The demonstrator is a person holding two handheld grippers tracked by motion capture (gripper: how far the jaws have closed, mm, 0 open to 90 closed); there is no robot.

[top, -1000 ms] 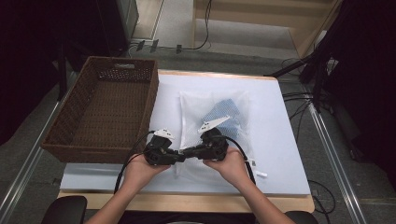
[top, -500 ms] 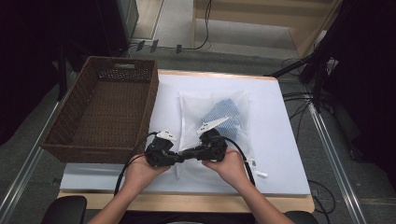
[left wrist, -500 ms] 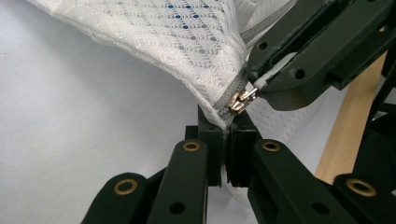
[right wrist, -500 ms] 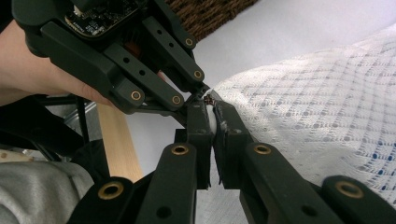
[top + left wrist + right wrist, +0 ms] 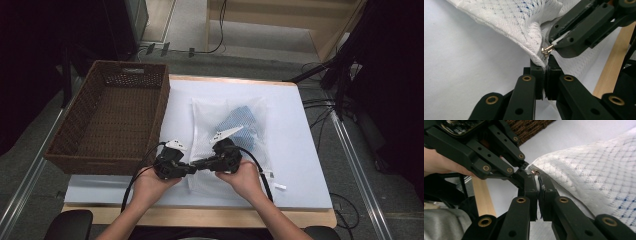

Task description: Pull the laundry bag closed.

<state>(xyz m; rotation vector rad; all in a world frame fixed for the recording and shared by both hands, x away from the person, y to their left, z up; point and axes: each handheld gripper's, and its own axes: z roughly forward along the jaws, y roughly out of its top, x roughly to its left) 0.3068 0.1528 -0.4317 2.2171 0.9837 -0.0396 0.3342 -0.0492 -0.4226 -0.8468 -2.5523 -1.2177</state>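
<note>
A white mesh bag (image 5: 227, 135) with blue fabric inside lies in the middle of the white table (image 5: 300, 150), just right of a brown wicker basket (image 5: 112, 117). At its near left corner, the left gripper (image 5: 192, 167) and right gripper (image 5: 199, 163) meet tip to tip, both clenched on the bag's edge beside a small brass zipper pull (image 5: 546, 50). The left jaws have just closed on the mesh.

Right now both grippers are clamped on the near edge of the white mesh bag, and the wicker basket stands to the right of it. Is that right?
Not quite. The wicker basket stands to the left of the white mesh bag, as the high view shows. The rest holds: the left gripper and the right gripper are both clamped on the bag's near edge.
</note>
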